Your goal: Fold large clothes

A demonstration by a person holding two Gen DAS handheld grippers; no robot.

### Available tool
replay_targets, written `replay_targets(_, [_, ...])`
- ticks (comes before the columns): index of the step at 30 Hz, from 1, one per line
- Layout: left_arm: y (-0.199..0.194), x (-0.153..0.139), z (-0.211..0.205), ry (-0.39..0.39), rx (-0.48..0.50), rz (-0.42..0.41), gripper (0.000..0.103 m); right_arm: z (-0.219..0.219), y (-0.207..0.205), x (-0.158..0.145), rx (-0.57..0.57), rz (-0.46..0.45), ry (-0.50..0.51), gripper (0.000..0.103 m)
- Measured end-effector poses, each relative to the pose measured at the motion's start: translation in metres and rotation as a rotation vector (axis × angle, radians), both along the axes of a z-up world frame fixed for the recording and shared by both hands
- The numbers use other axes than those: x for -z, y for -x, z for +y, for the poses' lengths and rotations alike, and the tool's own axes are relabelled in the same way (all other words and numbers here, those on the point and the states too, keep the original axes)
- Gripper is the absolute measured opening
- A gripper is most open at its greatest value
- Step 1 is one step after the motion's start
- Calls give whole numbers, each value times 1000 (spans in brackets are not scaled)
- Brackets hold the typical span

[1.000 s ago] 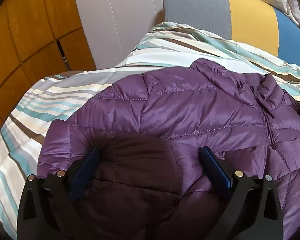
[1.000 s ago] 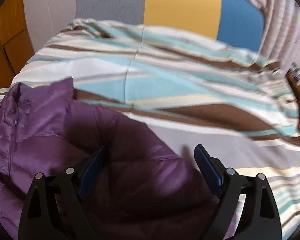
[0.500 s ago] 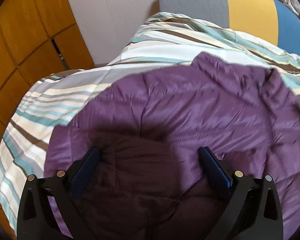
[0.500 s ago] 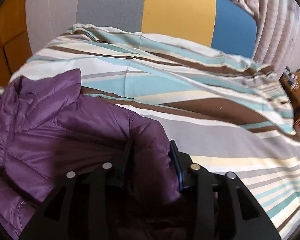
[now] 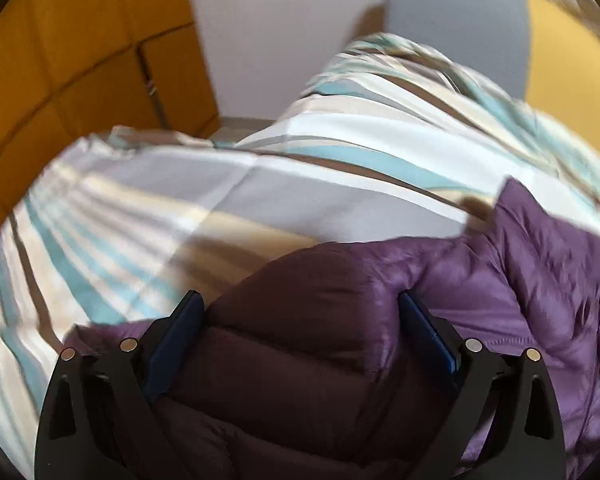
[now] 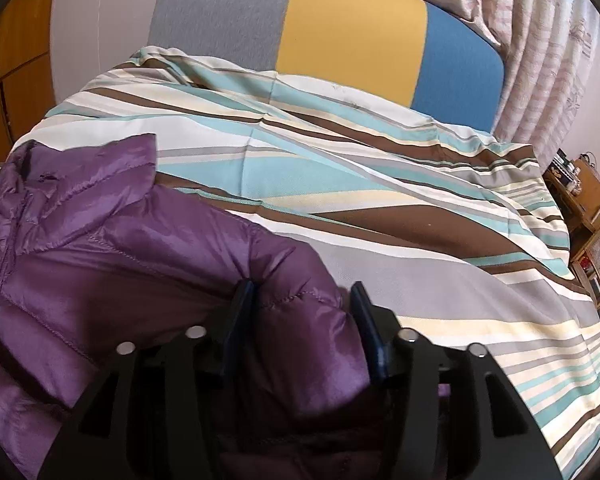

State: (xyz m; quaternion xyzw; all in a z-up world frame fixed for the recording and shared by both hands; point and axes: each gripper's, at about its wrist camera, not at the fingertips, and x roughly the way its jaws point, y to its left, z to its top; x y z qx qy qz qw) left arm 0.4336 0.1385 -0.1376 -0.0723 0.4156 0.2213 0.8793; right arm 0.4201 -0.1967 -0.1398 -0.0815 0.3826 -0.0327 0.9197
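On the left, the left gripper (image 5: 298,322) has its fingers wide, with a thick fold of the purple jacket (image 5: 540,280) bulging between them; this blurred view alone shows the orange cabinet (image 5: 80,72). The right gripper (image 6: 302,316) pinches the jacket's sleeve narrowly on the striped bedcover (image 6: 380,184), and only there the wooden shelf (image 6: 588,208) and curtain (image 6: 548,40) appear

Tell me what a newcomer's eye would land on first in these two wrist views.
The shiny purple puffer jacket fills the lower left of the right wrist view, a bunched fold of it pinched in the right gripper. In the blurred left wrist view, a darker bulge of it sits between the wide-set fingers of the left gripper. Behind lies a striped duvet in teal, brown and cream, with a grey, yellow and blue headboard beyond.
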Motion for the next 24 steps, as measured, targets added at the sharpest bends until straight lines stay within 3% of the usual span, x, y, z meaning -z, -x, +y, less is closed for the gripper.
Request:
replay_targets(7, [-4,-5,-3,-14,15,42,100,-4,-6,1,13,3,-10,64])
replay_targets(9, [8,-22,-7,-24,43,68,100,-12,-8,-1,20,17,-52,79])
replay_targets(12, [45,-54,-15,-75,60,-41,100,-30,-3,-16,33,18,-138,88])
replay_targets(15, [100,-75,-19,-74,130,-141,100,-46,30,-50,45,-80,-231,89])
replay_targets(17, [126,-76,-20,-37,167,-140,100,-49,57,-65,-12,-67,-291,90])
replay_targets(19, [161,-71,-22,6,208,-135,100,-47,92,-73,-67,-57,-267,90])
replay_targets(24, [247,-52,-26,103,293,-125,100,-60,183,-66,-183,17,-297,86])
